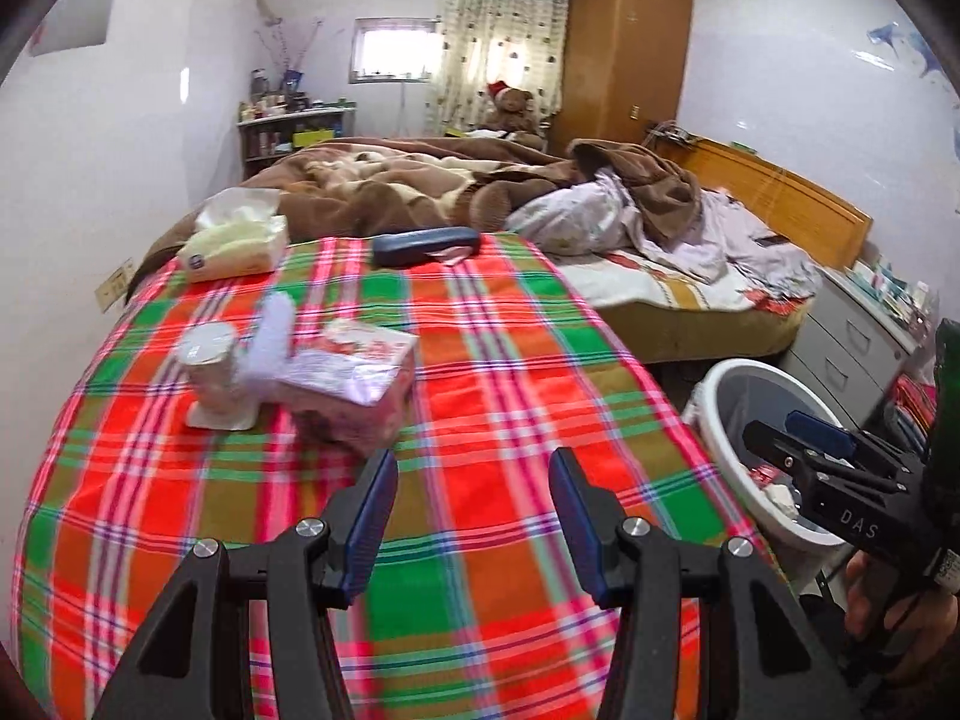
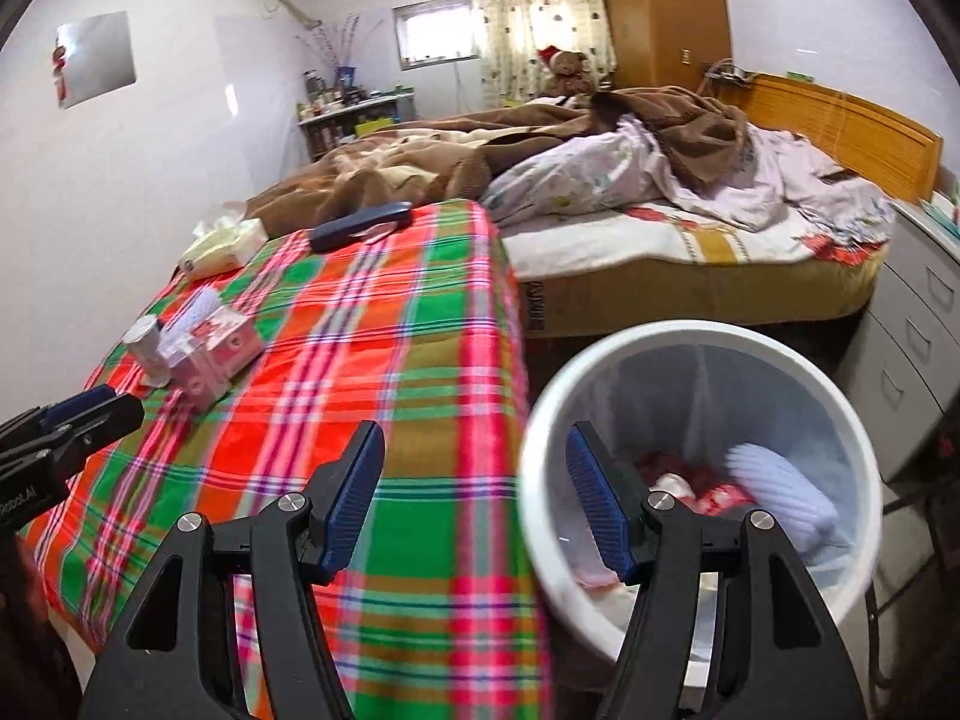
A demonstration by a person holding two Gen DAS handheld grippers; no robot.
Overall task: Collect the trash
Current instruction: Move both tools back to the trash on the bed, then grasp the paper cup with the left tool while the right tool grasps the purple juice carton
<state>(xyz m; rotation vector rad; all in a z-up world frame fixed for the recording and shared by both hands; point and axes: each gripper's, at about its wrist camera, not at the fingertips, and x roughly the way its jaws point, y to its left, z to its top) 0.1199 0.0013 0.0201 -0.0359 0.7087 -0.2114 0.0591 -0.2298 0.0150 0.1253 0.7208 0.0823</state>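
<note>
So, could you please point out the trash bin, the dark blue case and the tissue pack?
trash bin [image 2: 606, 360]: right wrist view, white far rim.
dark blue case [image 1: 423, 245]: left wrist view, middle of its side.
tissue pack [image 1: 237, 255]: left wrist view, front face.

The pile of pink and white plastic wrappers [image 1: 354, 384] near the left edge of the red-green plaid tablecloth [image 1: 510, 360] is smeared by motion blur, so I can't separate the pieces or read any print. The white round trash bin [image 2: 708, 354] has its near rim hidden behind the right gripper's black finger [image 2: 606, 510], and the stuff inside is a red-white blur. Bottles on the far shelf [image 1: 288, 120] are too tiny to identify
</note>
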